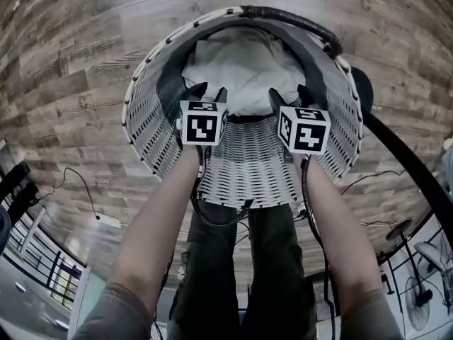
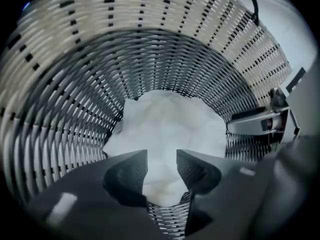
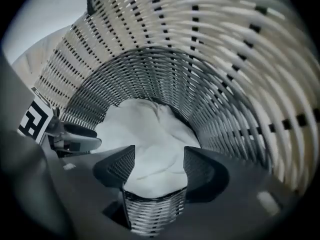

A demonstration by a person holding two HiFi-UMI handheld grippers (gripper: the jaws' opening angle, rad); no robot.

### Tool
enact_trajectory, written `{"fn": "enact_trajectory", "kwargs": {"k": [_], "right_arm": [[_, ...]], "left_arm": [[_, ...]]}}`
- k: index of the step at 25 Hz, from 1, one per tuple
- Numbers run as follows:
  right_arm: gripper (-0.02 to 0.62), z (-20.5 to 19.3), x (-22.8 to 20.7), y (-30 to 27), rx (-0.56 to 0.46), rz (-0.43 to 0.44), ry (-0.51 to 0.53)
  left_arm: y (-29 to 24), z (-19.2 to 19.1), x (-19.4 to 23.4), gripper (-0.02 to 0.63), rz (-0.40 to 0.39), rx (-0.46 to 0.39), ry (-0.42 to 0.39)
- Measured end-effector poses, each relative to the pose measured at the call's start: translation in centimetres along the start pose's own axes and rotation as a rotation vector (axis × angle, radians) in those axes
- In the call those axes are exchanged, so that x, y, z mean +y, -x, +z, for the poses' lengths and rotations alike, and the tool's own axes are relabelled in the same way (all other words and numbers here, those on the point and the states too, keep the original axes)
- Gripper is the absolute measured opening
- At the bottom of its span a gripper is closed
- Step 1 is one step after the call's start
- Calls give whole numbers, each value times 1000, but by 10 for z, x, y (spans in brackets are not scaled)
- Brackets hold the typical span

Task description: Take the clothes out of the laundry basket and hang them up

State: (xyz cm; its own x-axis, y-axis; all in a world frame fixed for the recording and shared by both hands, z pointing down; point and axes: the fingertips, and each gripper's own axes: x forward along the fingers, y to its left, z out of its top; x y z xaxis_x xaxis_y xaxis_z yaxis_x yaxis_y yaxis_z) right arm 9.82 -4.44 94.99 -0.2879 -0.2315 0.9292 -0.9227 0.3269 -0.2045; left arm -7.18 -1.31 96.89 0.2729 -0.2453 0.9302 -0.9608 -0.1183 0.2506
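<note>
White clothes [image 1: 237,66] lie crumpled at the bottom of the laundry basket [image 1: 145,119], the only thing inside it. Basket is woven, pale outside, dark inside, with a black handle [image 1: 297,21] on its far rim.

Left gripper [image 1: 209,92] is inside the basket's near rim, above the clothes, jaws apart, nothing between the pads, cloth visible beyond the gap. Right gripper [image 1: 290,93] is just beside it, also inside the near rim, jaws wide apart and empty, not touching the cloth. The two grippers are side by side and apart from each other.

Basket walls close in on all sides of both grippers; the mouth is open above.

Outside the basket: wooden floor [image 1: 71,48] all round, the person's dark trousers [image 1: 241,275] against the near wall, a cable [image 1: 78,183] on the floor to its left, a black curved pole [image 1: 403,161] along its right side, and a fan [image 1: 417,303] well beyond that.
</note>
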Motion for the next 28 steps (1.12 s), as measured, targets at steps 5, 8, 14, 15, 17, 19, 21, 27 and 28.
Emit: {"fn": "enact_trajectory", "kwargs": {"k": [5,8,14,15,17,19,21,27,28], "right_arm": [[316,9,-5,-35,-13,-23,51],[316,9,-13,-55,-1,-37,79],[275,0,-19,-89,38,-49,69],[235,0,-20,-91,40,-57,66],[151,-2,-21,-93,39,-64,47],[85,-4,-21,-92,40,-62,38],[35,-5,-22,-89,37,-58,19],[32,-5,-17,-60,9,-29,-119],[33,-4,-15,-54,7,-29,-143]], "left_arm": [[-35,-4,-2,202,-18,37,-93],[-49,-7,0,202,-12,57,-107],[-70,-14,3,154,-18,100,-93],[-72,-15,6,133,-21,103,-70],[-73,-15,12,82,-21,106,-32],[-74,-16,13,49,-23,109,-13],[-73,-16,12,37,-24,107,-10],[-48,-9,8,21,-48,71,102],[-40,-6,8,20,-48,63,128]]}}
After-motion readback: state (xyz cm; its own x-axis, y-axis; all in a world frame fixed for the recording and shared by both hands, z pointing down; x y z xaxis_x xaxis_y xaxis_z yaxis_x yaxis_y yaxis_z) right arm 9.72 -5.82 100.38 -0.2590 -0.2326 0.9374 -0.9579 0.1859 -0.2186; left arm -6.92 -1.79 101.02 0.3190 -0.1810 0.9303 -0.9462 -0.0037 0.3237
